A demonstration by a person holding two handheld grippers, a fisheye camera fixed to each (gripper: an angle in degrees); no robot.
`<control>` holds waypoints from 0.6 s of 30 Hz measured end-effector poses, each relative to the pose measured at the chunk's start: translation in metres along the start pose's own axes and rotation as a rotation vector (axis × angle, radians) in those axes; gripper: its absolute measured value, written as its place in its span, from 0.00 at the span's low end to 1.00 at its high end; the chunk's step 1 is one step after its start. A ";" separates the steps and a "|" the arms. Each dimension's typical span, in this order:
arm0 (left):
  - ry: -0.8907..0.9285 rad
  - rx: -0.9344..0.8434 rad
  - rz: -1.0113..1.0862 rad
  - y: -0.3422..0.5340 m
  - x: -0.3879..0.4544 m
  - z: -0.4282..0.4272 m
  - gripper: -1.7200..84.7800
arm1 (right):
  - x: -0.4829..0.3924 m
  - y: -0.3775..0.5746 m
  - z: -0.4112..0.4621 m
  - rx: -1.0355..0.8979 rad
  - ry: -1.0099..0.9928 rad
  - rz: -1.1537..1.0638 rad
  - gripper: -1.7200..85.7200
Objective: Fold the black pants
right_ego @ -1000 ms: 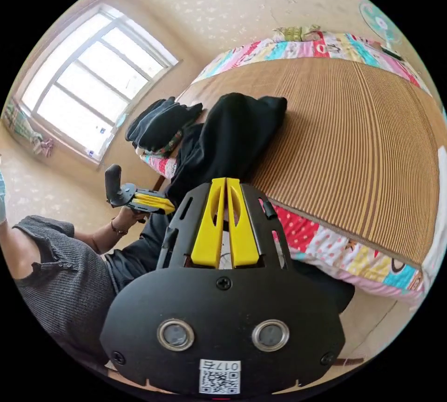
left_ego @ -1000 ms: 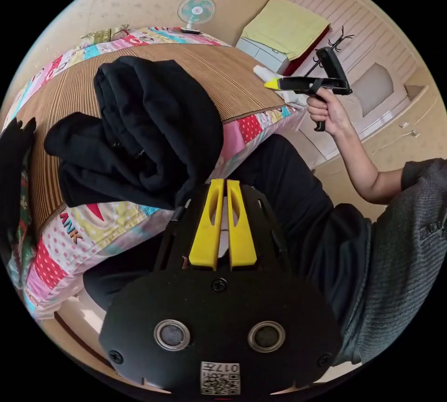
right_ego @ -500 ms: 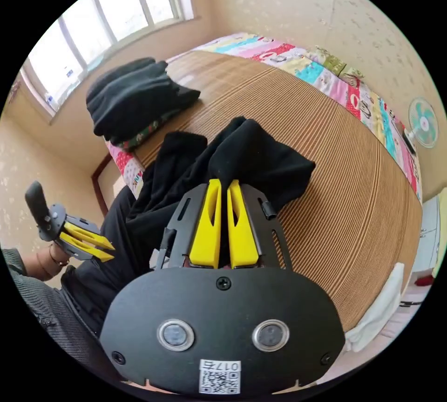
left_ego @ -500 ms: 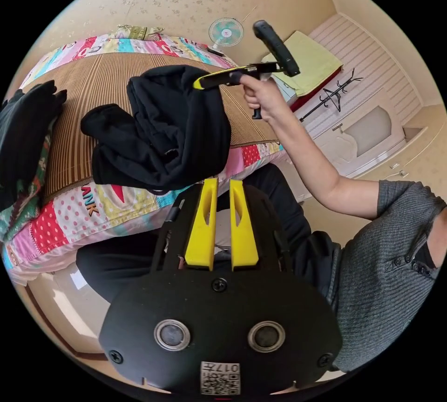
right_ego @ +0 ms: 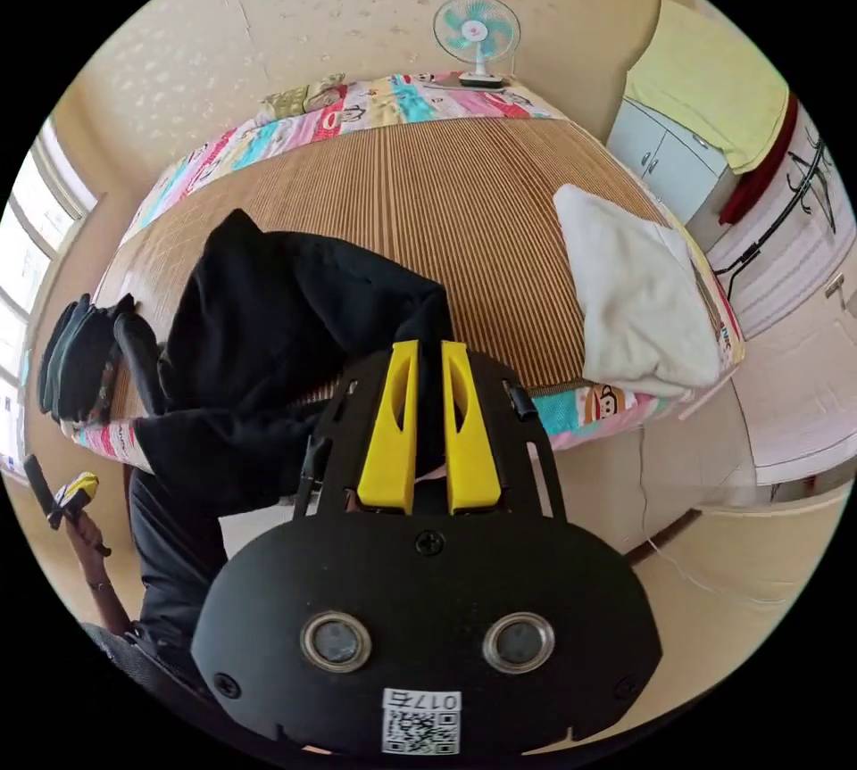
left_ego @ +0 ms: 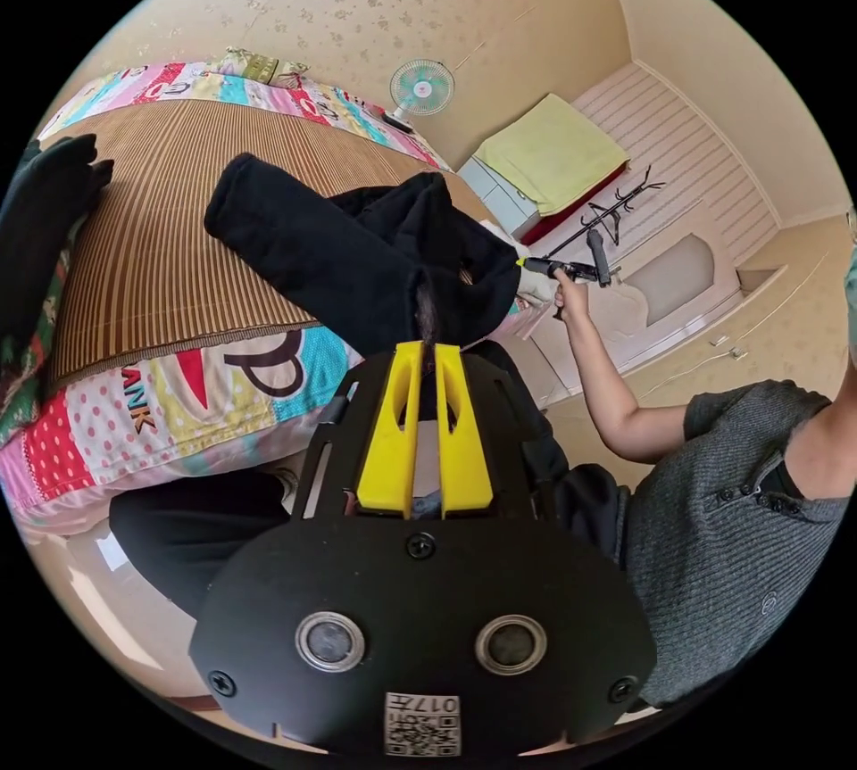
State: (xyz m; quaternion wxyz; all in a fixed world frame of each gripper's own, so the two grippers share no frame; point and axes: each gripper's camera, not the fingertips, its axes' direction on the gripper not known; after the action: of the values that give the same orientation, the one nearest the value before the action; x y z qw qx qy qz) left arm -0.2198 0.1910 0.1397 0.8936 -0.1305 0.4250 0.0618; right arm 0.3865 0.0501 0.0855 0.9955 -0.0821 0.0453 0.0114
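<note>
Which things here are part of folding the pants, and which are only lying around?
Part of the job:
black pants
left gripper
right gripper
striped mat

Lying around:
white cloth
fan
dark clothes pile
yellow cloth

black pants (left_ego: 357,257) are seen on a brown striped mat (right_ego: 464,208), edged by a patchwork quilt (left_ego: 178,395) of pink, blue and yellow. yellow jaws are carried on black tongs (left_ego: 427,351). a white cloth (right_ego: 634,297) is seen at the mat's edge.
</note>
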 end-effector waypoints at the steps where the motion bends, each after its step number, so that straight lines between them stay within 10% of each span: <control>1: -0.006 -0.015 -0.005 -0.003 0.001 0.005 0.08 | -0.014 -0.005 -0.008 0.030 -0.003 -0.033 0.10; 7: 0.020 -0.026 0.017 -0.012 0.016 0.024 0.12 | -0.152 -0.097 -0.004 0.015 -0.188 -0.362 0.16; 13: 0.029 -0.056 0.023 -0.014 0.021 0.035 0.14 | -0.228 -0.134 0.163 -0.439 -0.145 -0.468 0.12; 18: 0.034 -0.054 -0.043 0.001 -0.004 0.015 0.14 | -0.208 -0.059 0.014 -0.061 -0.446 -0.527 0.06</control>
State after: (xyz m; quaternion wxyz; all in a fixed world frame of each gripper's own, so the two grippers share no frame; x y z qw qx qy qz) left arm -0.2119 0.1961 0.1519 0.8835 -0.1645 0.4355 0.0518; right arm 0.1829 -0.0085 0.1277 0.9467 -0.1162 -0.1967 -0.2273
